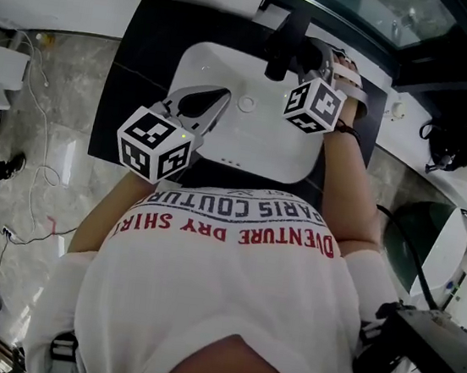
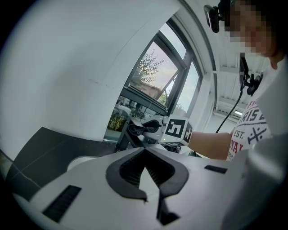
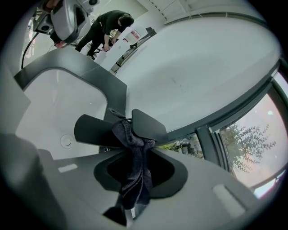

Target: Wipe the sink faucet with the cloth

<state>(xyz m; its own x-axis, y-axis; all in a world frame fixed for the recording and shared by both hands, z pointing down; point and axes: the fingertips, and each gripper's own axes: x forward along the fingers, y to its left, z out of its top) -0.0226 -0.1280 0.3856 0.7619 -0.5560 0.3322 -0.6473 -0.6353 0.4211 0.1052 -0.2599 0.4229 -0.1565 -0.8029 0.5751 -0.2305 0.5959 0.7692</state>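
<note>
The cloth [image 3: 135, 179], dark and bunched, is pinched between the right gripper's [image 3: 135, 152] closed jaws. In the right gripper view its upper end lies against the black faucet [image 3: 96, 130], where the spout and the flat handle [image 3: 146, 123] meet. In the head view the faucet [image 1: 285, 43] stands at the sink's [image 1: 264, 147] 12 o'clock edge. The right gripper [image 1: 309, 63] is right beside it at its 3 o'clock, with its marker cube [image 1: 313, 105] over the basin.

The left gripper [image 2: 146, 164] has its jaws together, with nothing between them. In the head view this left gripper [image 1: 215, 100] hangs over the sink's 9 o'clock rim, pointing towards the faucet but well apart from it. Its cube [image 1: 155, 144] is at 8 o'clock.

The sink is white, with a round drain [image 1: 246, 104] in the basin just below the faucet. It is set in a black table [image 1: 138, 66]. A window [image 3: 245, 148] runs along the wall behind the faucet. In the right gripper view a person in black [image 3: 105, 24] bends over something far off, at 11 o'clock.
</note>
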